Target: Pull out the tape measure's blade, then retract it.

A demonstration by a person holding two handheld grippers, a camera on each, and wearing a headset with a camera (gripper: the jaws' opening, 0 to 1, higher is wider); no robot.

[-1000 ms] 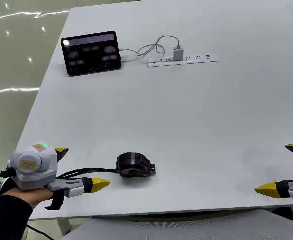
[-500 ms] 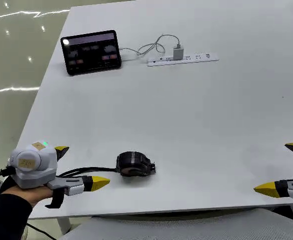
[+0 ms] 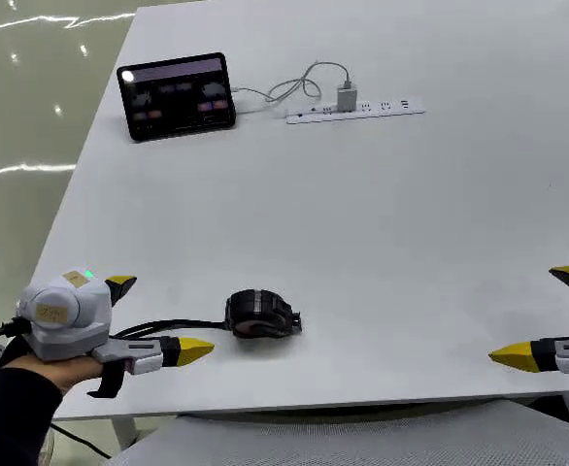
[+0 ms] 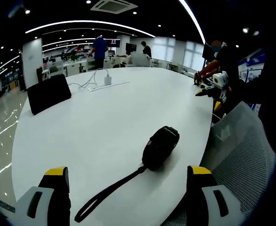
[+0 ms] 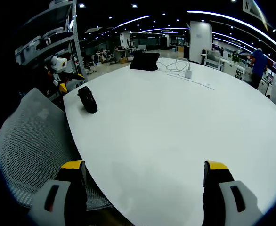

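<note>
Two claws are over the near edge of the bench (image 3: 362, 223), and both are released, their yellow-tipped jaws spread wide and gripping nothing. The left claw (image 3: 160, 316) lies low and nearly level at the near left corner, pointing to the right along the bench edge. A hand (image 3: 51, 374) in a dark sleeve cradles its grey body from below. The right claw (image 3: 535, 314) comes in from the far right edge of the head view, pointing left, well apart from the left one.

There is one tape measure (image 3: 260, 315), a black case resting on the bench just beyond the left claw's tips and untouched. Its single black strap (image 3: 163, 328) trails back toward that claw and, in the left gripper view, runs between the jaws. In the right gripper view the tape measure (image 5: 87, 99) sits far off near the bench edge.

Further out, at the far side of the bench, one tablet (image 3: 176, 97) stands propped with its screen lit. Beside it lies one white power strip (image 3: 382, 111) with one charger (image 3: 347, 100) plugged in, and a cable (image 3: 294, 89) joins the charger to the tablet. A grey mesh chair (image 3: 343, 437) shows below the near edge.
</note>
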